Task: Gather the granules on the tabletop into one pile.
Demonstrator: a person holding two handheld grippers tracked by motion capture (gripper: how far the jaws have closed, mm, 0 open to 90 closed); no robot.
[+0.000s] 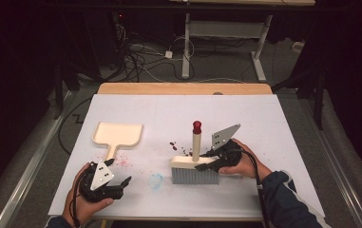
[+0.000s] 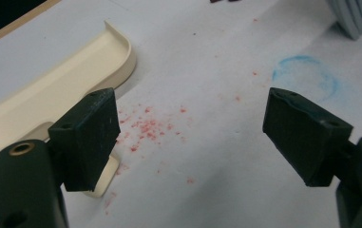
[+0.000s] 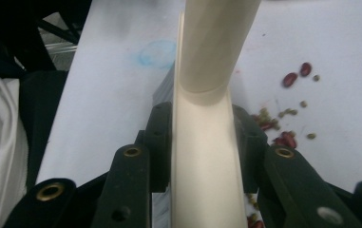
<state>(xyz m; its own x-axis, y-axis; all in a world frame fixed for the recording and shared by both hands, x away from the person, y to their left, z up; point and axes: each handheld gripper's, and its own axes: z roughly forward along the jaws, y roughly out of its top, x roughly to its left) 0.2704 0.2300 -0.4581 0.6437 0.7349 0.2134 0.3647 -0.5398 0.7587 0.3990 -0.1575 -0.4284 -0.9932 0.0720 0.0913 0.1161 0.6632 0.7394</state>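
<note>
A cream hand brush [image 1: 195, 164] with grey bristles and a red-tipped handle [image 1: 196, 127] stands upright on the white table cover, right of centre. My right gripper [image 1: 207, 164] is shut on the brush's cream head [image 3: 207, 180], one black pad on each side. Red beans and small green ones [image 3: 283, 128] lie scattered beside the brush [image 1: 178, 148]. A cream dustpan [image 1: 117, 135] lies flat at the left. My left gripper [image 1: 117, 183] rests near the front left edge, open with nothing between its jaws [image 2: 193, 142], just short of the dustpan's handle [image 2: 105, 178].
Red crumbs [image 2: 147, 126] speckle the cover near the dustpan handle. A faint blue ring [image 1: 156, 180] is drawn on the cover between the grippers. The wooden table edge [image 1: 183, 88] runs along the back, with cables and desk legs on the floor beyond.
</note>
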